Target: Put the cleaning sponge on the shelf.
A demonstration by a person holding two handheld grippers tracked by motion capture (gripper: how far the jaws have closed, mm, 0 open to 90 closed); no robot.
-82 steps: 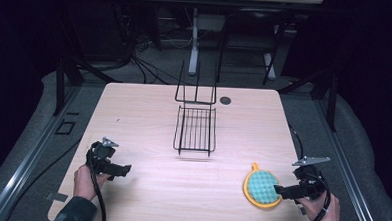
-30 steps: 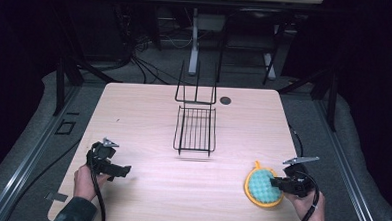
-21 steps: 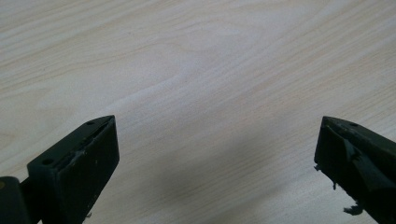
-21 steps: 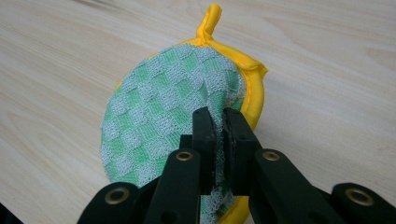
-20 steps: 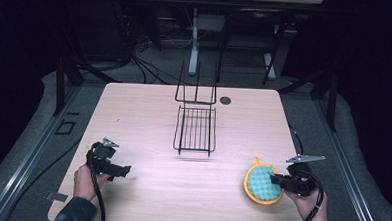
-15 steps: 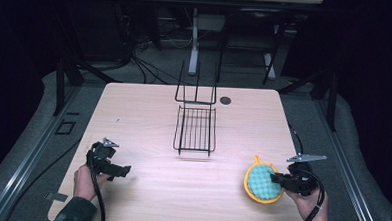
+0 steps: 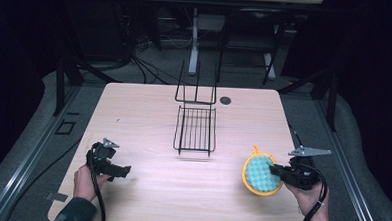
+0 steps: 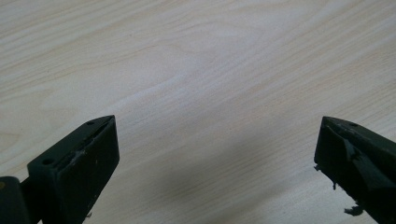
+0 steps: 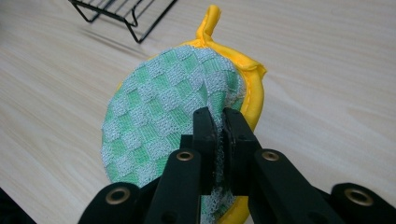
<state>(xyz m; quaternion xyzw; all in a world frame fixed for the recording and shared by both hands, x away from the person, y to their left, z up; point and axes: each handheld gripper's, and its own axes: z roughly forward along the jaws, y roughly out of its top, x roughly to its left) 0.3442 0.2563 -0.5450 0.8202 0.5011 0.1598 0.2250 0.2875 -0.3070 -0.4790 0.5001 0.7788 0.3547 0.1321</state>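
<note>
Near the table's right front edge, my right claw pinches the round green-checked pot holder by its rim — tilted up on edge, yellow loop pointing toward the wire rack, which holds nothing. My left claw rests spread — nothing between its jaws.

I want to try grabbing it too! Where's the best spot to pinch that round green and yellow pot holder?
Probably the pot holder's thin yellow rim, from the person's side, where the right gripper pinches it: it is flat and floppy, so an edge fits between jaws.
</note>
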